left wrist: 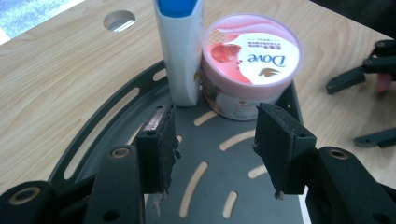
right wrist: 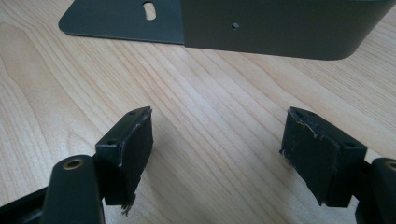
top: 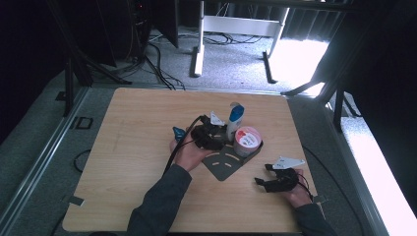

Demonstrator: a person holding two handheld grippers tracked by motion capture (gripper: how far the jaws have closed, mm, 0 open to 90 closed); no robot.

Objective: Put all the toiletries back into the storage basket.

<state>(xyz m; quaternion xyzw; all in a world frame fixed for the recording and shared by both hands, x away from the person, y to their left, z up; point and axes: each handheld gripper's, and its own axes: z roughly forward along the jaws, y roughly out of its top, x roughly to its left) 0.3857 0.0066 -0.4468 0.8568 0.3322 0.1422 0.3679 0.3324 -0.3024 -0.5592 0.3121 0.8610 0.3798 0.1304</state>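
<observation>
On the wooden table [top: 137, 147] the person's left hand [top: 189, 153] holds the left gripper [top: 210, 133] over the near part of a dark slotted tray [top: 223, 167]. In the left gripper view its jaws stand spread apart with nothing between them, only the tray's floor [left wrist: 219, 163] showing in the gap. They point toward the two things that stand at the tray's far end. The bottle [top: 235, 119], white with a blue cap, stands upright on the left; in the left gripper view the bottle [left wrist: 180, 51] rises just beyond the left jaw's tip, not touching it. Just beside it on the right, touching or nearly so, sits the tub [top: 246, 140], a round pink one with its lid on. The tub [left wrist: 250, 60] carries the word Dove on the lid and rests against the tray's raised back wall.

Further right and nearer the person, the right hand [top: 299, 192] keeps the right gripper [top: 261, 174] low over bare wood, well apart from the bottle and tub. In the right gripper view its jaws are spread wide and hold nothing, table [right wrist: 210, 116] between them, and the tray's edge and wall [right wrist: 280, 28] lie just beyond.
</observation>
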